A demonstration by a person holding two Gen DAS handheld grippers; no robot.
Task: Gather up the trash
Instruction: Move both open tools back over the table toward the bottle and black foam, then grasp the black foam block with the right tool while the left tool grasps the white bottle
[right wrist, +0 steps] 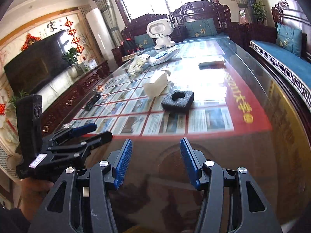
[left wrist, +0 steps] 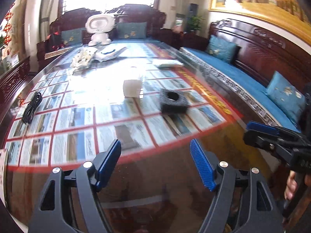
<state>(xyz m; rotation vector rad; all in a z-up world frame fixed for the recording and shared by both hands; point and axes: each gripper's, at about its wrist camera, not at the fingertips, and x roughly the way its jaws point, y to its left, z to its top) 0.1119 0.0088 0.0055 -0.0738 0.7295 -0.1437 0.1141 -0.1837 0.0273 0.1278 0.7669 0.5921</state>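
Glass table [left wrist: 175, 174], dark foam block [left wrist: 173, 101]

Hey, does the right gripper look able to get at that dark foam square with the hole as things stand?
Probably yes. The right gripper is open and empty, and the dark foam square lies straight ahead on the glass table with only bare tabletop between; the white tissue sits behind it.

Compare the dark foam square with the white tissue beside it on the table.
The foam square is dark grey and lies flat; the tissue is white and stands up, crumpled. The foam square has a hole in its middle; the tissue shows none. Both sit loose on the glass table, untouched by either gripper.
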